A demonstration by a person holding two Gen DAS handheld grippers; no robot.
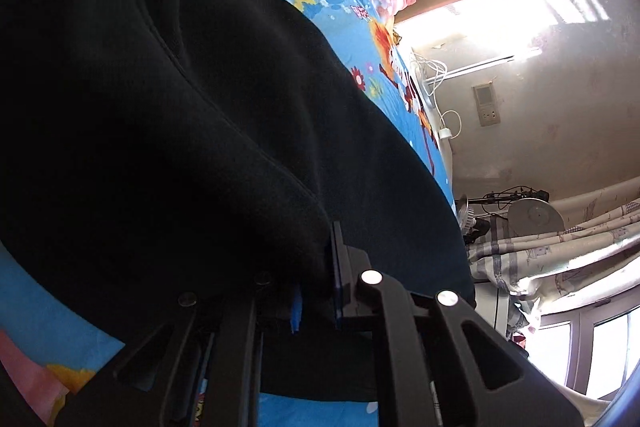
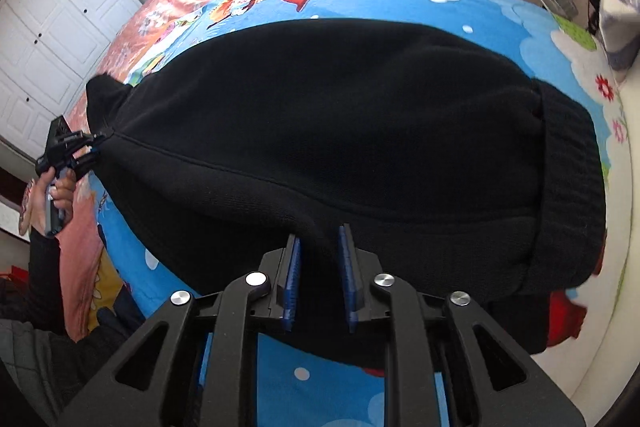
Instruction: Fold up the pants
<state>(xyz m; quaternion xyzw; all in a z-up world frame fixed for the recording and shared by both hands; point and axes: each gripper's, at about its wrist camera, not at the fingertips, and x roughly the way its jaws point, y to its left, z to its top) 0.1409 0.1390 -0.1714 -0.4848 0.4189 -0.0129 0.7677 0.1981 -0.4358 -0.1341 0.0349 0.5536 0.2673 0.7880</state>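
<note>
- My left claw (image 2: 94,143) is clamped tight on one end of the black pants (image 2: 340,155), with the cloth bunched between its pads.
- My right claw (image 2: 318,267) stands a little apart, with a fold of the pants between its blue pads (image 2: 291,275); whether they press it I cannot tell.
- The pants lie spread across the bed's cartoon-print sheet (image 2: 500,11), ribbed waistband (image 2: 572,179) at the far right.

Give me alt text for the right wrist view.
Black pants lie on a bright cartoon bedsheet. The right gripper, jaws apart, straddles a fabric ridge at their near edge, and the left gripper pinches the far left corner.
</note>
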